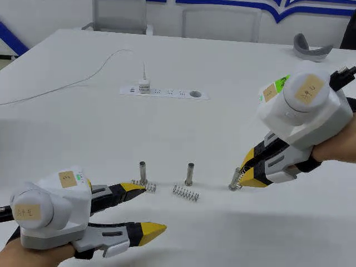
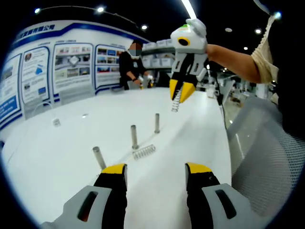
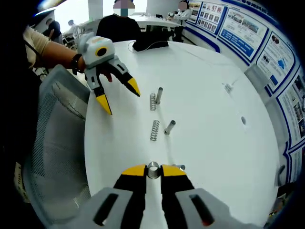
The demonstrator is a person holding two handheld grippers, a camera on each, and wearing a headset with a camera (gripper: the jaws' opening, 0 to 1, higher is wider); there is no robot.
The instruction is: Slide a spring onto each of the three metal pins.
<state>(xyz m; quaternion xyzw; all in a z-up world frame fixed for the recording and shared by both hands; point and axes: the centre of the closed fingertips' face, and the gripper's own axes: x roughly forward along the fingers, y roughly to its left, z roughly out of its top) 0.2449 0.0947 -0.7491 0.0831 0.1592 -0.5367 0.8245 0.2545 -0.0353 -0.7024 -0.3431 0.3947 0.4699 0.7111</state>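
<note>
- Head view: the right hand-held gripper (image 1: pixel 243 174) is seen pressed together on a spring (image 2: pixel 176 101), right at the rightmost metal pin (image 1: pixel 234 183) on the table (image 1: pixel 222 128).
- The left hand-held gripper (image 1: pixel 156 208) is held spread, near the left pin (image 1: pixel 143 172); a second spring (image 1: pixel 147 186) is laid beside that pin.
- A third spring (image 1: pixel 186 193) is laid loose by the middle pin (image 1: pixel 190 173).

No text can be read. Tan stickers (image 1: pixel 68 178) on the left gripper (image 1: pixel 156 207) and the right gripper (image 1: pixel 243 177) are handwritten but blurred. Wall posters (image 2: pixel 71 67) are printed too small to make out.
</note>
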